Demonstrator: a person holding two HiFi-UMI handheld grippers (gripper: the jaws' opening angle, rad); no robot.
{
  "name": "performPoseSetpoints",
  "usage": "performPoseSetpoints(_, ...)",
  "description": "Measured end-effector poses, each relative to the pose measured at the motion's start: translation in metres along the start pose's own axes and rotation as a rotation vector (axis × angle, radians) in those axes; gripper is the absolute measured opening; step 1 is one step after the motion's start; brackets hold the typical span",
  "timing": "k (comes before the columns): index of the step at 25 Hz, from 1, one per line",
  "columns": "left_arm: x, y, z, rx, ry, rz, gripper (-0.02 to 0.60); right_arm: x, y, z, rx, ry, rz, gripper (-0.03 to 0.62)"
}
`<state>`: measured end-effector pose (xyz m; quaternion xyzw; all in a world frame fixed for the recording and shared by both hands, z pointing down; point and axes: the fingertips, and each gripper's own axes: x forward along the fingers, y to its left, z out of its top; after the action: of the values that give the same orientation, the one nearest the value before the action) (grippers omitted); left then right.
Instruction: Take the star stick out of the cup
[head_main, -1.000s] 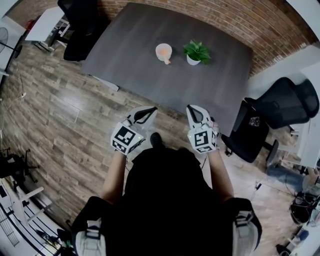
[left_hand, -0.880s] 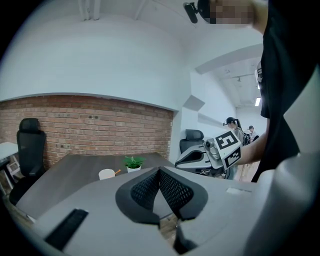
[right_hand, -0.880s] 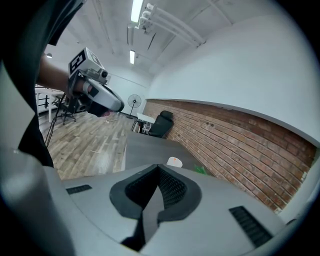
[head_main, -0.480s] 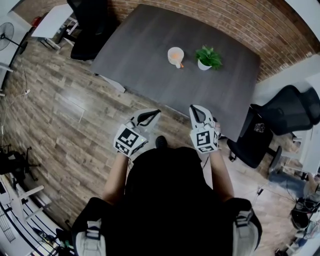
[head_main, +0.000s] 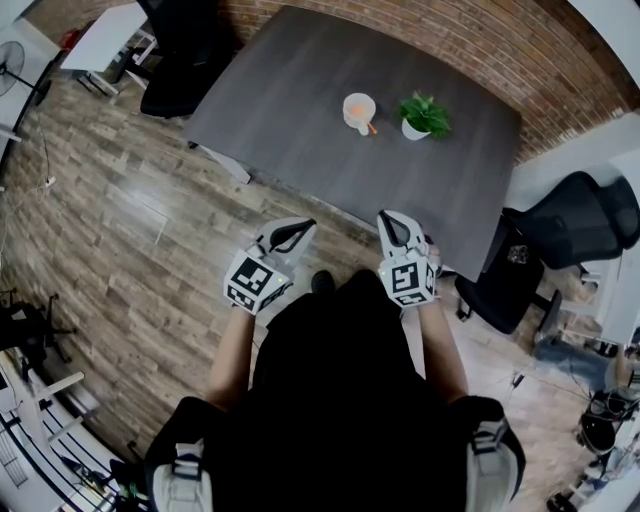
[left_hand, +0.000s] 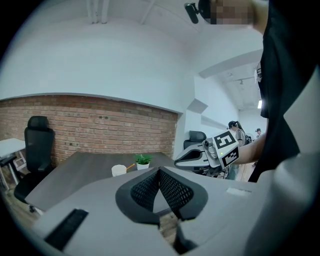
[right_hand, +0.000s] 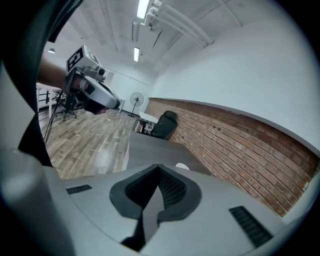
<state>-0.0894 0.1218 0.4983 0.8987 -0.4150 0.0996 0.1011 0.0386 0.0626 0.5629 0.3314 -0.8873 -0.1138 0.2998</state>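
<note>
Brick wall and plank floor around a dark worktop (head_main: 300, 100). Head view: white cup (head_main: 357, 108) sits far across it, just beside a potted plant (head_main: 424, 116). The orange star stick (head_main: 371, 127) stands in the cup and leans over the rim toward the plant side; the star is too small to see. Left claw (head_main: 298, 227) and right claw (head_main: 390, 222) are held off the near edge, well apart from the cup; the right looks slightly nearer.

Left gripper view: claw (left_hand: 160, 171) pressed together, empty; cup (left_hand: 119, 170) ahead, left of centre, stick (left_hand: 131, 165) slanting right.

Right gripper view: claw (right_hand: 159, 168) together, empty; cup (right_hand: 183, 166) peeks over it. No readable writing, only square markers.
</note>
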Motion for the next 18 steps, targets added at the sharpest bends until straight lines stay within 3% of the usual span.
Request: performPoseSetpoints(18,-0.003,0.027,-0.006,-0.045,0.024,0.050,0.002,0.030,-0.012,0.013,-0.014,-0.014,0.036,0.000)
